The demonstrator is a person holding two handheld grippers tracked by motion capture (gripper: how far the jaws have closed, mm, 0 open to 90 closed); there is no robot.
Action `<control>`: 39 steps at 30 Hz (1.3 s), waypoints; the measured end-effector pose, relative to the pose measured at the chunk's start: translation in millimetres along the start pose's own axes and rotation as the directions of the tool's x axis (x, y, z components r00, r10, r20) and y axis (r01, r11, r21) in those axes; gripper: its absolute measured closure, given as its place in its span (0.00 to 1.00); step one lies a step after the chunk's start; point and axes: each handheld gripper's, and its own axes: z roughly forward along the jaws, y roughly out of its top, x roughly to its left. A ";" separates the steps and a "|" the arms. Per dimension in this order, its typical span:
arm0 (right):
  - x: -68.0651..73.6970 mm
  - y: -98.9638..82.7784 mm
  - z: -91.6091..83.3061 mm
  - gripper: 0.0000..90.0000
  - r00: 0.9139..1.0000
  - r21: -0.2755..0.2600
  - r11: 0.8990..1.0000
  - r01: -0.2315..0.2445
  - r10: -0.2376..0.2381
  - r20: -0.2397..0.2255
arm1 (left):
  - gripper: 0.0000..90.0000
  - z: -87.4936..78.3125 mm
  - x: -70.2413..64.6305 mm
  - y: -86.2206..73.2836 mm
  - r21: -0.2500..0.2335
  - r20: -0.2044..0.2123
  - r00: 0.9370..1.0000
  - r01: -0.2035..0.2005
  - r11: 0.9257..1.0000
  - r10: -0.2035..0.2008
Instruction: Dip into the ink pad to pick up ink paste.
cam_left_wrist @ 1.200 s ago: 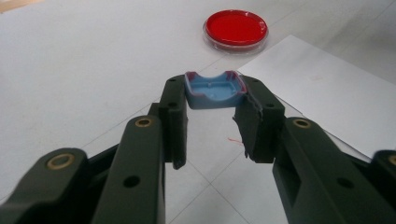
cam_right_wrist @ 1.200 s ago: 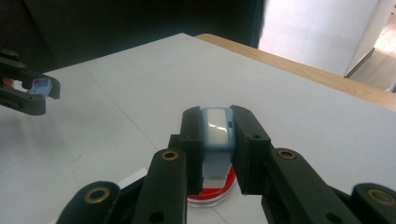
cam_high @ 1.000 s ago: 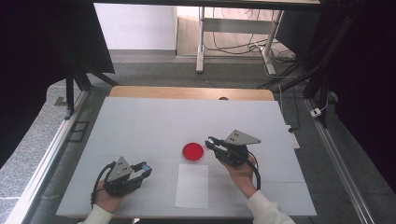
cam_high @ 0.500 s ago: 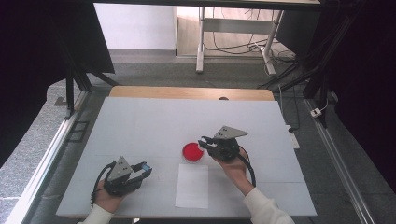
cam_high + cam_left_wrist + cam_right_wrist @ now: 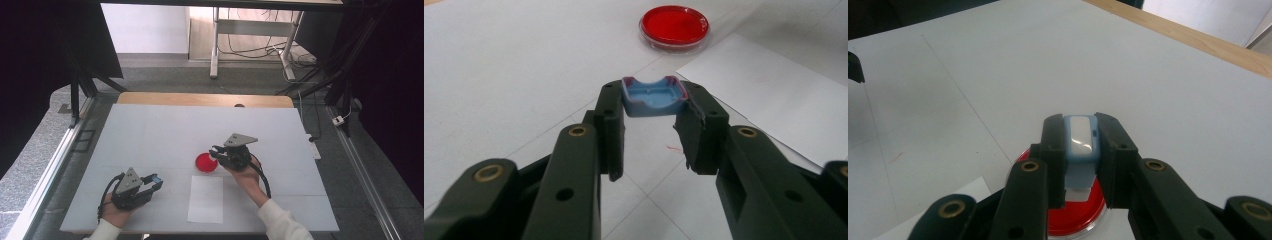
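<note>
White table point(image 5: 150, 130): right gripper point(image 5: 216, 151), clamping a blue clip point(image 5: 1081, 136), has moved left over the red dish point(image 5: 205, 162); left gripper point(image 5: 155, 181) unmoved near the front edge, holding a blue cap point(image 5: 653, 96).

Daylight is falling on grey floor point(image 5: 165, 75) at twelve o'clock; black curtains point(image 5: 45, 60) are hanging at nine and three.

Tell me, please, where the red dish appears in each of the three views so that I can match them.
High view: red dish at table centre, just left of the right gripper.
Left gripper view: red dish at top, right of centre.
Right gripper view: red dish at bottom centre, behind the jaws.
Shared landmark: white paper sheet, beside the dish.
</note>
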 end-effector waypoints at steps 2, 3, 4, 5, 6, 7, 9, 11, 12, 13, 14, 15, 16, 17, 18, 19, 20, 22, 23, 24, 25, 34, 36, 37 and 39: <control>-0.2 0.1 2.0 0.83 1.000 0.007 1.000 0.001 -0.001 0.001 | 0.72 -0.1 -0.1 0.0 -0.001 -0.001 1.000 0.001 1.000 -0.001; -0.3 0.0 3.1 0.83 1.000 0.007 1.000 -0.001 0.001 0.000 | 0.72 -0.1 -0.1 0.0 -0.001 -0.001 1.000 0.001 1.000 -0.001; -0.3 0.0 4.0 0.83 1.000 0.009 1.000 0.000 0.000 0.000 | 0.72 -0.1 -0.1 0.0 -0.001 -0.001 1.000 0.000 1.000 0.000; -0.1 -0.1 5.0 0.83 1.000 0.008 1.000 0.000 0.000 -0.001 | 0.72 0.0 -0.1 -0.1 0.000 -0.001 1.000 0.000 1.000 0.000; 0.2 0.0 5.8 0.83 1.000 0.011 1.000 -0.002 0.002 -0.001 | 0.72 0.1 -0.1 -0.1 0.001 0.001 1.000 0.000 1.000 0.000; 0.3 0.1 6.4 0.83 1.000 0.015 1.000 0.002 -0.002 -0.002 | 0.72 0.1 -0.2 -0.2 0.002 0.002 1.000 0.001 1.000 -0.001; 0.7 0.3 8.1 0.83 1.000 0.016 1.000 0.004 -0.004 -0.002 | 0.72 0.3 -0.1 -0.2 0.004 0.003 1.000 0.000 1.000 0.000; 0.7 0.5 9.3 0.83 1.000 0.020 1.000 0.009 -0.009 -0.002 | 0.72 0.2 0.0 -0.2 0.004 0.003 1.000 0.000 1.000 0.000; 0.9 0.5 9.9 0.83 1.000 0.018 1.000 0.007 -0.007 -0.002 | 0.72 0.1 0.1 -0.2 0.004 0.004 1.000 0.000 1.000 0.000; 0.8 0.7 10.0 0.83 1.000 0.024 1.000 0.010 -0.010 0.001 | 0.72 0.1 0.1 -0.2 0.003 0.003 1.000 0.000 1.000 0.000; 0.7 0.6 10.5 0.83 1.000 0.024 1.000 0.009 -0.009 0.000 | 0.72 0.0 0.2 -0.3 0.003 0.003 1.000 0.000 1.000 0.000; 0.7 0.5 10.9 0.83 1.000 0.026 1.000 0.009 -0.009 0.000 | 0.72 0.0 0.2 -0.3 0.003 0.003 1.000 0.000 1.000 0.000; 0.7 0.2 11.4 0.83 1.000 0.028 1.000 0.009 -0.009 0.001 | 0.72 0.1 0.1 -0.3 0.003 0.003 1.000 0.000 1.000 0.000; 0.9 0.0 12.0 0.83 1.000 0.030 1.000 0.009 -0.009 0.001 | 0.72 0.1 -0.1 -0.3 0.003 0.004 1.000 0.000 1.000 0.000; 0.9 -0.3 12.6 0.83 1.000 0.032 0.999 0.010 -0.010 0.000 | 0.72 0.1 -0.1 -0.2 0.003 0.004 1.000 0.000 1.000 0.000; 0.9 -0.5 13.0 0.83 1.000 0.034 0.999 0.011 -0.011 0.000 | 0.72 0.1 -0.1 -0.2 0.003 0.004 1.000 -0.001 1.000 0.001; 0.7 -0.8 13.4 0.83 1.000 0.035 0.999 0.012 -0.012 0.000 | 0.72 0.2 -0.1 -0.2 0.004 0.005 1.000 -0.001 1.000 0.001; 0.4 -1.3 14.4 0.83 1.000 0.040 0.999 0.012 -0.012 0.004 | 0.72 0.3 -0.1 -0.3 0.004 0.005 1.000 -0.001 1.000 0.001; 0.2 -1.7 15.1 0.83 1.000 0.041 0.999 0.010 -0.010 0.003 | 0.72 0.3 -0.1 -0.3 0.004 0.005 1.000 -0.001 1.000 0.001; 0.0 -2.1 15.8 0.83 1.000 0.044 0.999 0.010 -0.010 0.003 | 0.72 0.3 -0.1 -0.3 0.004 0.006 1.000 -0.001 1.000 0.001; -0.2 -2.6 16.7 0.83 1.000 0.047 0.999 0.011 -0.011 0.002 | 0.72 0.3 -0.1 -0.3 0.005 0.006 1.000 -0.002 1.000 0.001; 0.7 -3.9 20.7 0.83 1.000 0.058 0.998 0.015 -0.016 0.008 | 0.72 0.3 -0.1 -0.4 0.005 0.006 1.000 -0.002 1.000 0.002; 0.2 -4.3 21.1 0.83 1.000 0.061 0.998 0.015 -0.016 0.009 | 0.72 0.4 -0.1 -0.4 0.005 0.007 1.000 -0.003 1.000 0.003; 0.0 -4.7 21.6 0.83 1.000 0.060 0.998 0.014 -0.014 0.008 | 0.72 0.4 -0.1 -0.4 0.005 0.008 1.000 -0.003 1.000 0.003; -0.3 -5.4 22.6 0.83 1.000 0.063 0.998 0.016 -0.016 0.009 | 0.72 0.3 0.0 -0.4 0.005 0.007 1.000 -0.003 1.000 0.003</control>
